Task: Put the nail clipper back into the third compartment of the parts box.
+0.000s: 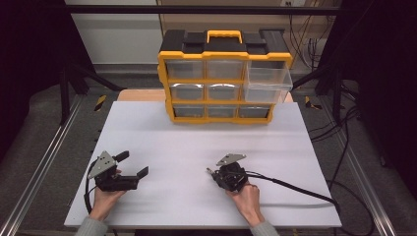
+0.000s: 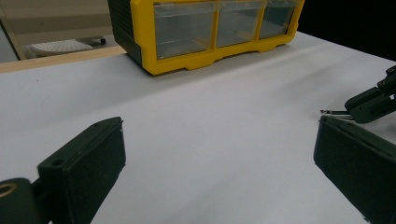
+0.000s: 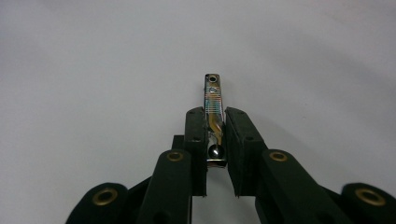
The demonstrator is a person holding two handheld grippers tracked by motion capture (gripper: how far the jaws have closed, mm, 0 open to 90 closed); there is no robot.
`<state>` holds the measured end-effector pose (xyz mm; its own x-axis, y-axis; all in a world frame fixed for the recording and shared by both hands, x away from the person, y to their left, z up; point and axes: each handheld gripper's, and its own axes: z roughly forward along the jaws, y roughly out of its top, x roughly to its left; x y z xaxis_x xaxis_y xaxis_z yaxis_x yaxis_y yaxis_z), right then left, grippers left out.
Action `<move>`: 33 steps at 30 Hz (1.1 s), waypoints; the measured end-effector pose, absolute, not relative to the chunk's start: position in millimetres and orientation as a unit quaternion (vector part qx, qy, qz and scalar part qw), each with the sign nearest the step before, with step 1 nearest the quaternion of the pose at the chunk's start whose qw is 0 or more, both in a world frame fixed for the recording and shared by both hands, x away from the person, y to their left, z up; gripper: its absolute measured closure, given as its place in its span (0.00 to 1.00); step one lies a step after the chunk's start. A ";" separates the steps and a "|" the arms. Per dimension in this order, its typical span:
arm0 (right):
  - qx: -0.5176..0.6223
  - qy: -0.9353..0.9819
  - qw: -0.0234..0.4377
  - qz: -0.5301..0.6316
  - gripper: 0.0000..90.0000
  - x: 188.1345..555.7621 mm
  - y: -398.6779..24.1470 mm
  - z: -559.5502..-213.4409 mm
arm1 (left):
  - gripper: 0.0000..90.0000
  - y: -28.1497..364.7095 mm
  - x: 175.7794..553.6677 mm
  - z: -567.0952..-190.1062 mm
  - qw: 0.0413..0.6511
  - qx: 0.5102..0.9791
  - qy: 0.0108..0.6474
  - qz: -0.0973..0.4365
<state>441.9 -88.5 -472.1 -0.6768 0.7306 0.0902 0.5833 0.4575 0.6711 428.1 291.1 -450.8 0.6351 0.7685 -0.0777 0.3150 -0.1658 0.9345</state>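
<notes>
Two claws: right claw (image 3: 215, 133) pinches what looks like a nail clipper (image 3: 213, 100); left claw (image 2: 219, 163) spread wide above the table (image 2: 210, 102)

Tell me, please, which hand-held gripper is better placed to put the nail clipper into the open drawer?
The right hand-held gripper, I think: its jaws are shut on the nail clipper, and the pulled-out drawer is on the organizer's right side. The left hand-held gripper is open, empty and farther off.

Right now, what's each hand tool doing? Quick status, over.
Left gripper jaws wide open, nothing held. Right gripper jaws shut on nail clipper, low over the white table. Yellow drawer organizer at far edge, one top drawer pulled out.
</notes>
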 end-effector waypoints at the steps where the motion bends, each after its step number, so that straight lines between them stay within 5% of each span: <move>1: 0.385 0.848 0.107 0.349 0.88 442.2 -89.0 -471.4 | 0.02 291.1 428.1 -450.8 0.530 0.733 0.370 0.214; 33: 0.379 0.824 0.134 0.400 0.88 435.2 -114.5 -424.8 | 0.02 290.0 428.3 -451.0 0.526 0.736 0.368 0.214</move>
<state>435.2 -114.5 -424.8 -0.6767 0.7317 0.0822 0.5174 0.3930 0.7602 428.3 290.0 -451.0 0.6375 0.7670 -0.0728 0.3168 -0.1748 0.9323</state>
